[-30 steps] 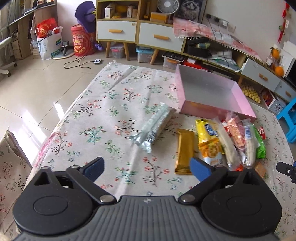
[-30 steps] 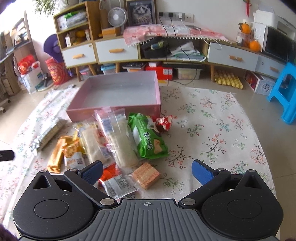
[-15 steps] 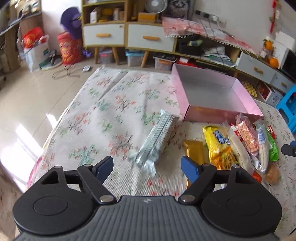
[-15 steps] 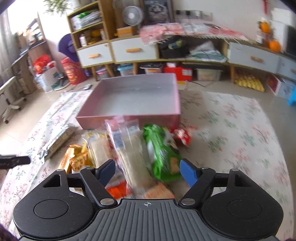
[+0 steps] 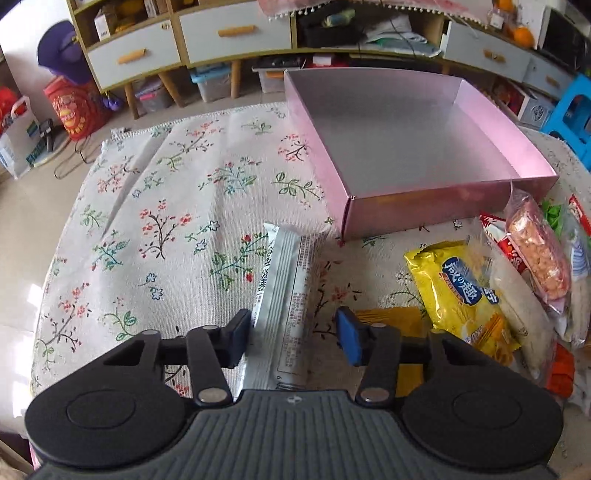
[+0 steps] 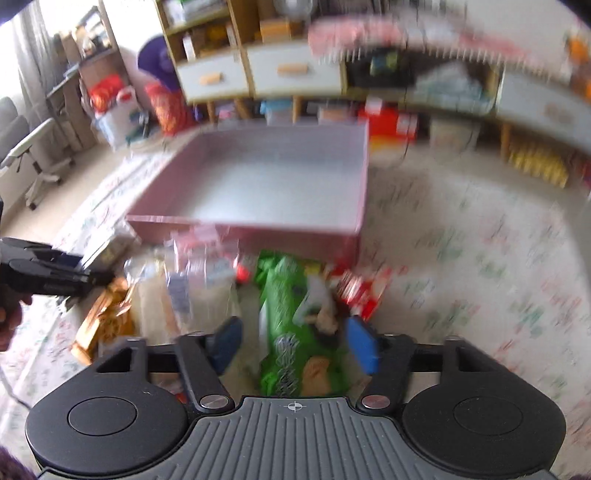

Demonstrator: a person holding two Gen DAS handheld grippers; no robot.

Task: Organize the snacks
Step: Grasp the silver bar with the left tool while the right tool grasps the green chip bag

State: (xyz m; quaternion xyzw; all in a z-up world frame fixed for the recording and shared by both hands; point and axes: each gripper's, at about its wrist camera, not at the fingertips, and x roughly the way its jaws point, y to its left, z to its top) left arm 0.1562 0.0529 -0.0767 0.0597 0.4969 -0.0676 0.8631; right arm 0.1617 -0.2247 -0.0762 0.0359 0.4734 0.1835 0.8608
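A long silver snack pack [image 5: 287, 295] lies on the floral cloth between the fingers of my left gripper [image 5: 295, 336], which is open and straddles it. An empty pink box [image 5: 406, 147] stands just beyond. A pile of snacks lies to the right: a yellow pack [image 5: 458, 295], a gold bar [image 5: 391, 321], a pink-filled clear pack [image 5: 535, 258]. In the blurred right wrist view my right gripper [image 6: 295, 350] is open around a green snack pack [image 6: 295, 332] in front of the pink box [image 6: 258, 229]. The left gripper [image 6: 48, 273] shows at the left.
The table wears a floral cloth [image 5: 147, 221]. Behind it stand low cabinets with drawers [image 5: 229, 33], storage bins on the floor and a blue stool [image 5: 572, 110] at the right. A red wrapped snack [image 6: 365, 291] lies right of the green pack.
Both grippers have moved forward and down toward the snacks and their fingers have narrowed. The left now straddles the silver pack, the right the green pack.
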